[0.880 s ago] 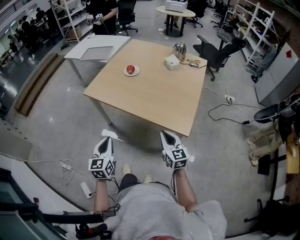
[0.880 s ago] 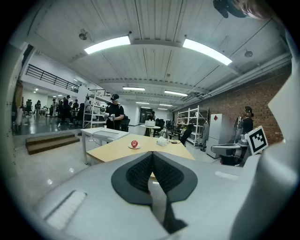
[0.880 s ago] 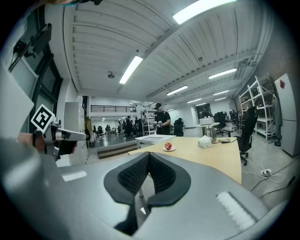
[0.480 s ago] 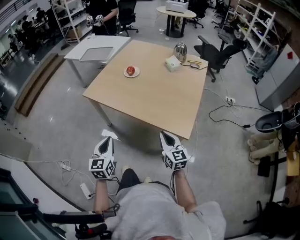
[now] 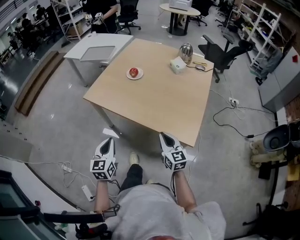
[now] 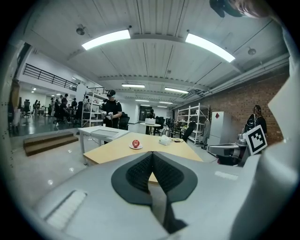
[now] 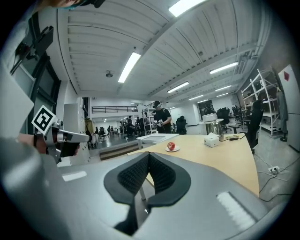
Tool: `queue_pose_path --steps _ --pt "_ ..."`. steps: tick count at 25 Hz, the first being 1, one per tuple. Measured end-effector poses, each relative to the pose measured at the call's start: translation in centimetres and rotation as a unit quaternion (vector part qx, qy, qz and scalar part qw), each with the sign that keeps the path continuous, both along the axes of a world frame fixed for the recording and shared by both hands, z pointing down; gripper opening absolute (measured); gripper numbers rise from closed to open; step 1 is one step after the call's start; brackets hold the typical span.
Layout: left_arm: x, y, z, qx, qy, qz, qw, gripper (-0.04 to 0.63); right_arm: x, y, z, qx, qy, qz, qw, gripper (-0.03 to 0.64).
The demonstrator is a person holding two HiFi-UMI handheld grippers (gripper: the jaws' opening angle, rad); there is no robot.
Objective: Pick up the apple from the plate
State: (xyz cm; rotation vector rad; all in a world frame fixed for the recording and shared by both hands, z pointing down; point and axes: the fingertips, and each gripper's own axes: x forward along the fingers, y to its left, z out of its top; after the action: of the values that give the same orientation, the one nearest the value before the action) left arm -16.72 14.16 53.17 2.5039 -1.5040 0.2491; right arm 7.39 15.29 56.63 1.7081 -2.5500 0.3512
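A red apple (image 5: 134,72) sits on a small white plate (image 5: 139,76) on the far left part of a wooden table (image 5: 154,98). Both gripper views show it small and distant: the apple (image 6: 136,143) and the apple (image 7: 171,146). My left gripper (image 5: 108,140) hangs over the floor short of the table's near edge, jaws shut and empty. The right gripper (image 5: 167,137) is beside it, just under the table's near edge, also shut with nothing between its pads.
A white tissue box (image 5: 177,65), a metal kettle (image 5: 186,52) and a mouse lie at the table's far right. A white desk (image 5: 97,47) adjoins the far left corner. An office chair (image 5: 224,52), floor cables (image 5: 234,123) and a person (image 5: 101,9) stand beyond.
The table sits slightly lower and nearer in the head view, as the person has stepped forward. Both grippers keep their places and stay shut.
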Motion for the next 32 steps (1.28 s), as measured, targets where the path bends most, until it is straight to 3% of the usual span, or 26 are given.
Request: queue_pose_path --steps 23,32 --pt "-3.6 -20.4 0.0 -0.013 0.015 0.045 0.9988 0.020 -5.6 -18.2 -0.8 -0.023 0.027 0.018 0.999 0.006" --pt "-4.5 -24.7 0.2 -0.011 0.011 0.067 0.9976 0.020 -6.7 -21.5 -0.9 -0.020 0.029 0.036 0.999 0.006"
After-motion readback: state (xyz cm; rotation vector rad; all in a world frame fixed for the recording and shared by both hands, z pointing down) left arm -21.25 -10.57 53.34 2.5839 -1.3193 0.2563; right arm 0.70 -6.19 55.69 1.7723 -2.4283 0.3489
